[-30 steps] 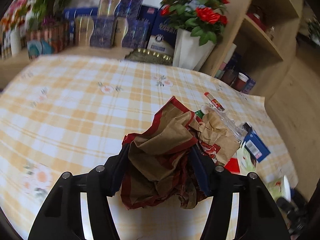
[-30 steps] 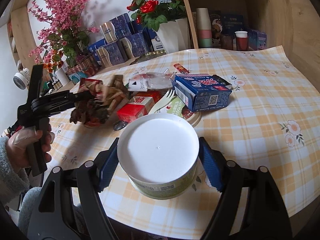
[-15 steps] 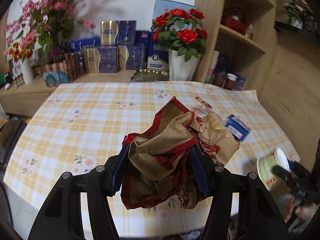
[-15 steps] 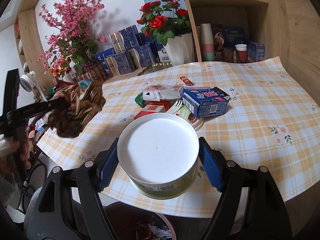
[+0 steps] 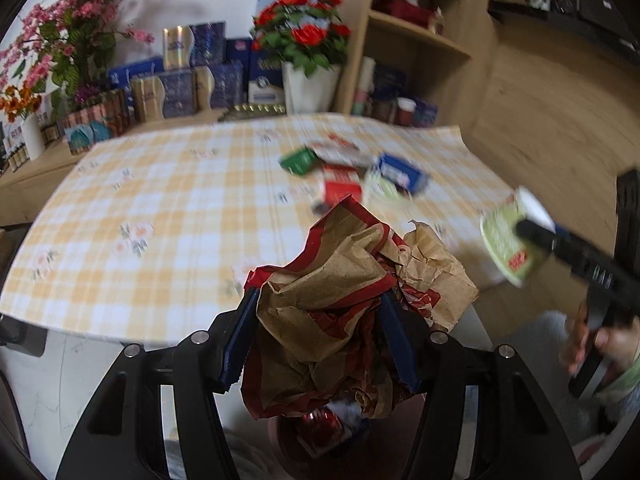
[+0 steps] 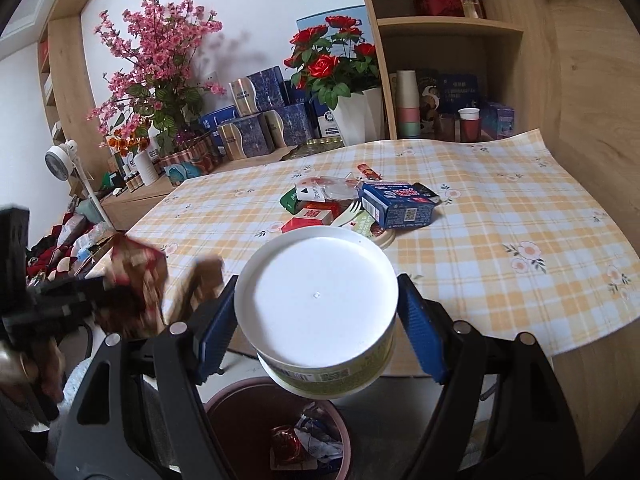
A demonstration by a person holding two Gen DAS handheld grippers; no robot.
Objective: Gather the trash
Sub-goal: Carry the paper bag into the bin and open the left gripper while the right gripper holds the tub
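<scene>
My left gripper (image 5: 318, 332) is shut on a crumpled brown and red paper bag (image 5: 340, 304), held off the table's near edge above a dark red trash bin (image 5: 320, 436). My right gripper (image 6: 316, 320) is shut on a round white-bottomed instant-noodle bowl (image 6: 316, 300) with a green side, hanging over the same trash bin (image 6: 248, 420), which holds some wrappers. The bowl (image 5: 508, 240) and right gripper (image 5: 560, 248) show blurred at the right of the left wrist view. The paper bag (image 6: 136, 280) appears blurred at the left of the right wrist view.
On the checked tablecloth (image 6: 500, 216) lie more trash: a blue carton (image 6: 396, 204), red boxes (image 6: 308, 218), a green packet (image 6: 290, 200), a plastic fork (image 6: 348, 212) and a clear wrapper (image 6: 332, 188). Flower pots, blue boxes and a wooden shelf (image 6: 448, 24) stand behind.
Both grippers pulled back from the table towards its near edge with their loads. The trash bin has come into view beneath them. Neither grip changed.
</scene>
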